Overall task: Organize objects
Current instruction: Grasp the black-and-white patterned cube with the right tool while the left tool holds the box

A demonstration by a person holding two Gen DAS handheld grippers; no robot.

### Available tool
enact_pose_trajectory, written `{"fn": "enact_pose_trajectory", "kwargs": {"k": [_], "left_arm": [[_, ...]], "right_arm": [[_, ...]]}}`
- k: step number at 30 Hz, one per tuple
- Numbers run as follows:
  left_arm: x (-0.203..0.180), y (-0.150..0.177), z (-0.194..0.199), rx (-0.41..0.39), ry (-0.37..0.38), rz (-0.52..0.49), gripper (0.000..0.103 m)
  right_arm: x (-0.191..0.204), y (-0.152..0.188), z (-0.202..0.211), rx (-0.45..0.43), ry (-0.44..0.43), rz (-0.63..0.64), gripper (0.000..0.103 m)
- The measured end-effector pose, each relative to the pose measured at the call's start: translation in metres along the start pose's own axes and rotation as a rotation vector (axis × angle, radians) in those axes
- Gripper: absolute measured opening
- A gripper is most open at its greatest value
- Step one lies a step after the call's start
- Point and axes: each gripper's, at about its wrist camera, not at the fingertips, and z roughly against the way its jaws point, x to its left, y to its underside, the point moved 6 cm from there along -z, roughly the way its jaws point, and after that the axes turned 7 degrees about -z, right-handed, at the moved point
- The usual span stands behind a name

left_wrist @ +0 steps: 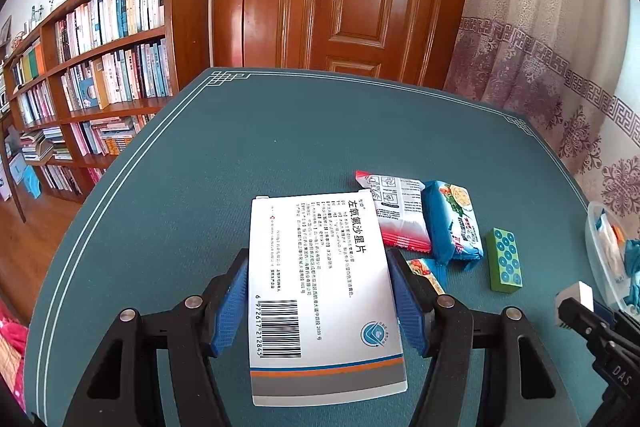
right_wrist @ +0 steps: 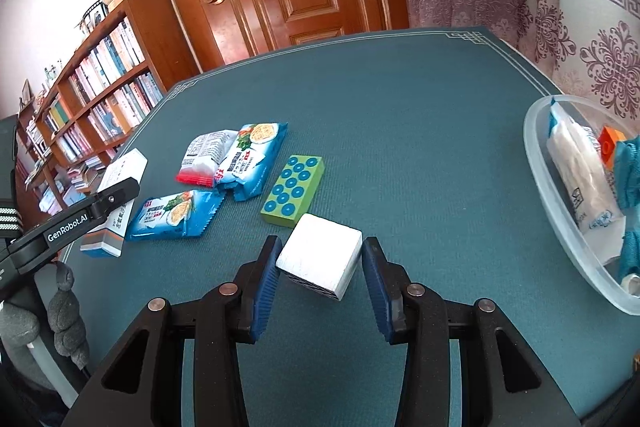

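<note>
- We find the right gripper (right_wrist: 320, 269) clenched on a white cube (right_wrist: 320, 255), apparently lifted clear of the teal table mat (right_wrist: 420, 131), lower centre of the right wrist view.
- The left gripper (left_wrist: 318, 293) grasps a white medicine box (left_wrist: 320, 283) by its long sides.
- The clear plastic bin (right_wrist: 538, 163) sits at the right edge; we judge it the destination. Carry level, release low inside.
- The green dotted block (right_wrist: 294, 189) and snack packets (right_wrist: 250, 157) remain unsorted.
</note>
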Motion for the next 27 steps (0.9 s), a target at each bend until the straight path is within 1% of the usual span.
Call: {"fn": "enact_pose_trajectory", "kwargs": {"k": [13,20,27], "left_arm": [[-0.017,0.003,0.004,0.000,0.009,-0.039,0.068],[-0.031,0.006,0.010,0.021,0.066,-0.041,0.068],[-0.055,0.006,0.015,0.022,0.089,-0.080,0.068]], "right_arm": [[-0.072,-0.025,0.052,-0.121,0.114,-0.109,0.043],[-0.116,-0.026,0.068,-0.140,0.199,-0.157,0.043],[-0.159,-0.027,0.079,-0.153,0.253,-0.201,0.043]]}}
